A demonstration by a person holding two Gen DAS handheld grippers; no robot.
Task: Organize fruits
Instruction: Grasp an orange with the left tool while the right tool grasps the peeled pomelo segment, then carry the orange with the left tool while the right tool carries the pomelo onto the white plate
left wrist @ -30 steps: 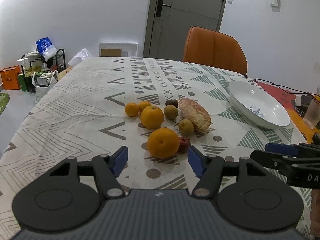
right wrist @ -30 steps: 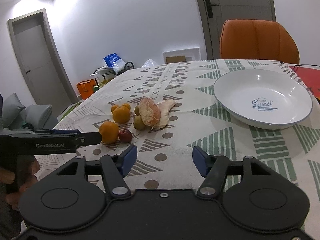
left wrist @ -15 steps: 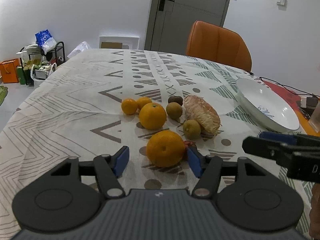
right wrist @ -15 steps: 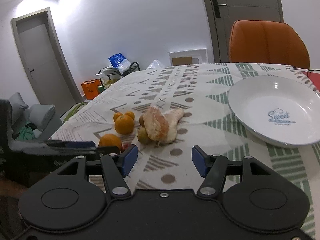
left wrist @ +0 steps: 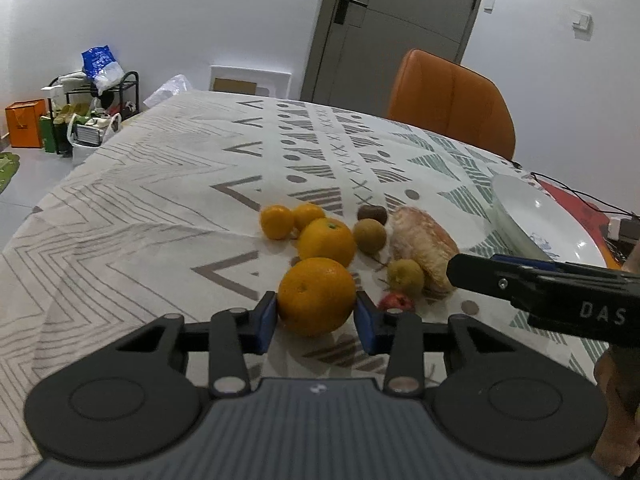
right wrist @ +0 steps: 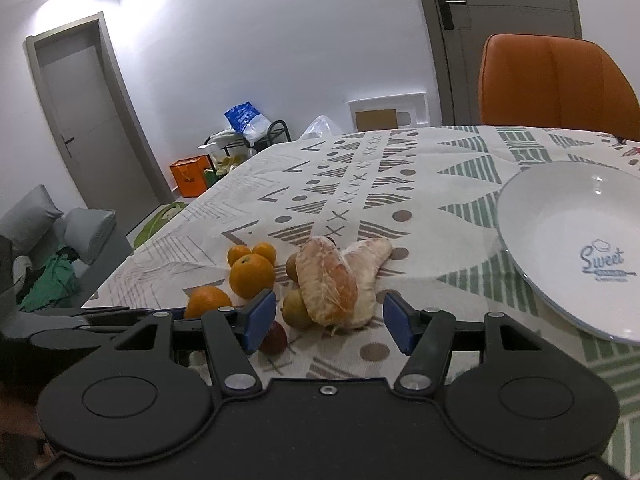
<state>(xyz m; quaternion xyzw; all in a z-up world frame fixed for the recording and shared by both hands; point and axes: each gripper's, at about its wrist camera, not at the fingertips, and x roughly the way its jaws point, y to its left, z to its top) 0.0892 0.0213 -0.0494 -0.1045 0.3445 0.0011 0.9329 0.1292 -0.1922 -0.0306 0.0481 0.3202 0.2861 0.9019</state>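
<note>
My left gripper (left wrist: pixel 316 317) is closing around the nearest orange (left wrist: pixel 316 296), which sits between its blue pads (left wrist: pixel 265 322). Both pads look to be touching the orange's sides, though I cannot tell how firmly they press. The orange rests on the patterned tablecloth (left wrist: pixel 160 208).

I take that orange as my landmark. Just behind it lies a second orange (left wrist: pixel 327 241), and behind that one, to the left, two small tangerines (left wrist: pixel 276 222) sit side by side. Right of the second orange is a brownish-green round fruit (left wrist: pixel 370 236), with a darker brown one (left wrist: pixel 372 213) just behind it. A small red fruit (left wrist: pixel 396 302) lies just right of my landmark orange, close to my right-hand pad. Beyond the red fruit sits a yellow-green fruit (left wrist: pixel 406 277), touching the peeled pomelo segments (left wrist: pixel 424 250). The white bowl (left wrist: pixel 536 220) stands well apart to the right, empty, and an orange chair (left wrist: pixel 450 100) stands behind the far edge of the table.

My right gripper (right wrist: pixel 330 320) is spread, with nothing between its pads. It points at the peeled pomelo segments (right wrist: pixel 340 280), which lie just beyond its tips. From the left wrist view, this gripper reaches in from the right, just right of the pomelo. The white bowl (right wrist: pixel 560 216), marked "Sweet", lies to its right.
</note>
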